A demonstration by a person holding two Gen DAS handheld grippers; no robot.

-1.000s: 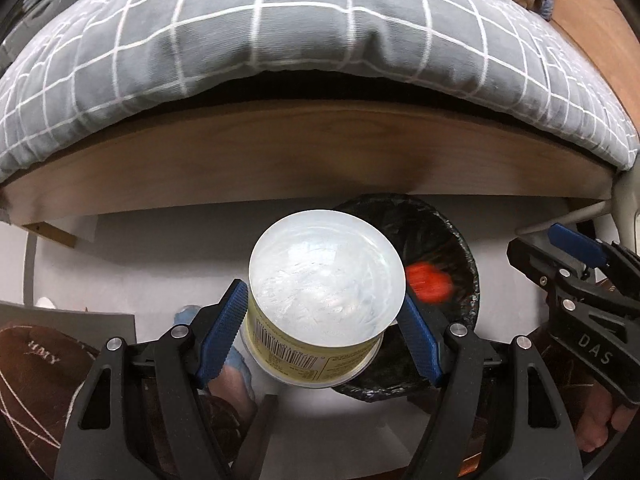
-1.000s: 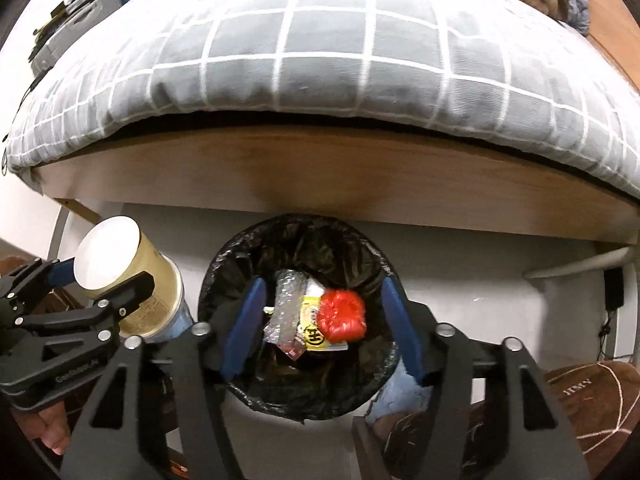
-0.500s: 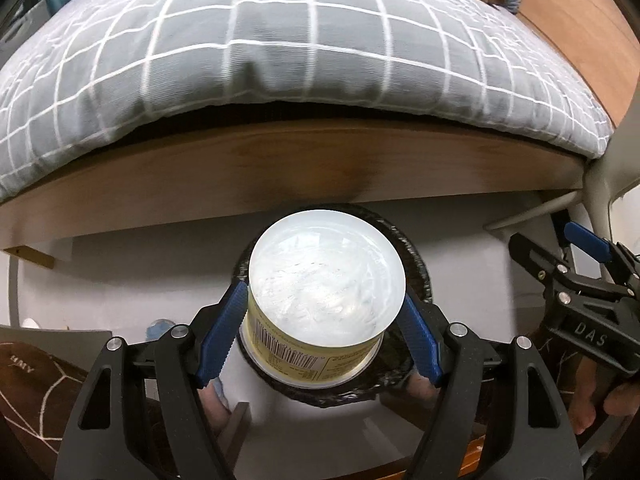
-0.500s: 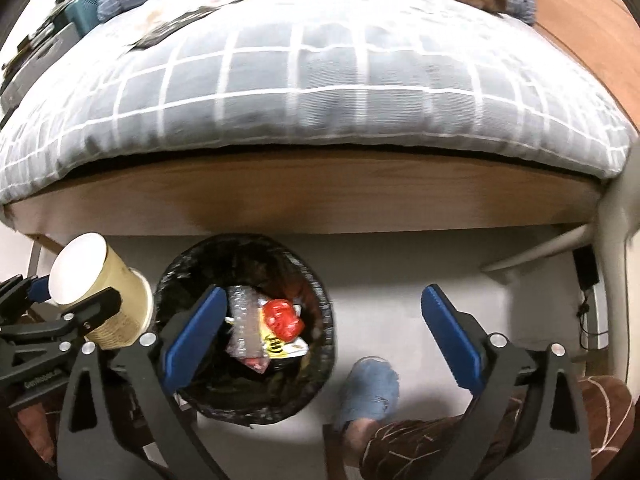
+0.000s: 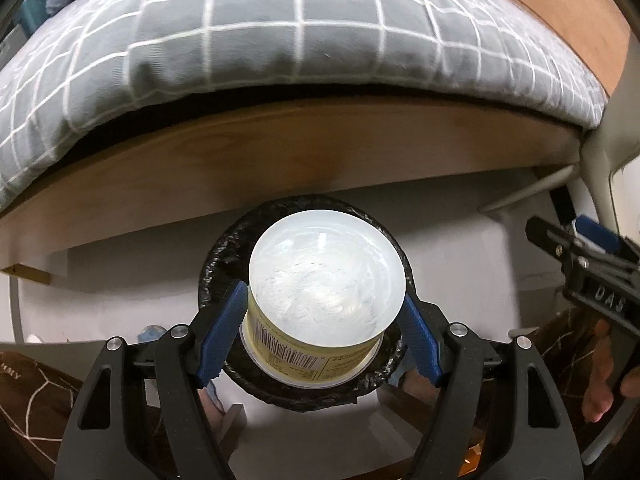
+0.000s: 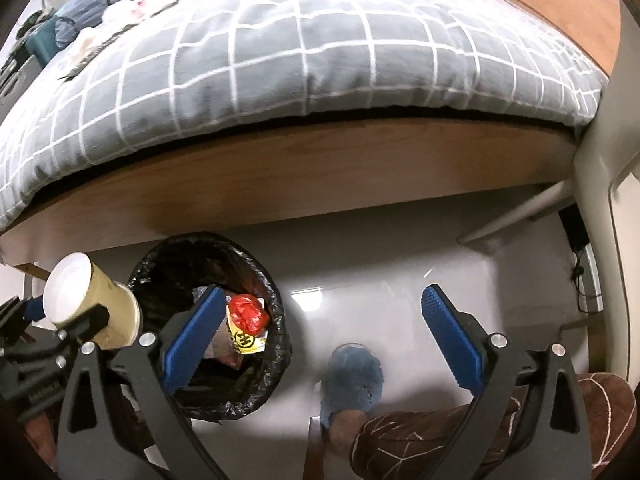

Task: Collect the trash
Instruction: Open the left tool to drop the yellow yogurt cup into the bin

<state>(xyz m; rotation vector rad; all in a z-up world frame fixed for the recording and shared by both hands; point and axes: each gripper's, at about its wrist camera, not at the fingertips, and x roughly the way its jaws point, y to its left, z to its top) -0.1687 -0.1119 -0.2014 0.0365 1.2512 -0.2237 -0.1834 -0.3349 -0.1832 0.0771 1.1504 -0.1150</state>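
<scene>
Trash is being carried to the bin point(image 5: 256, 232): a tub point(image 5: 324, 292) is being held directly above the bin's mouth by the left gripper point(image 5: 322, 336), its blue pads point(image 5: 222, 332) being pressed on opposite sides of the tub's wall, just under the wide end facing the camera. Being thin plastic and seemingly empty, it is judged light, slick and easily squashed, so the wall is best gripped gently. Beside the bin, nothing is being held by the right gripper point(image 6: 320, 344), whose fingers are spread wide.
</scene>
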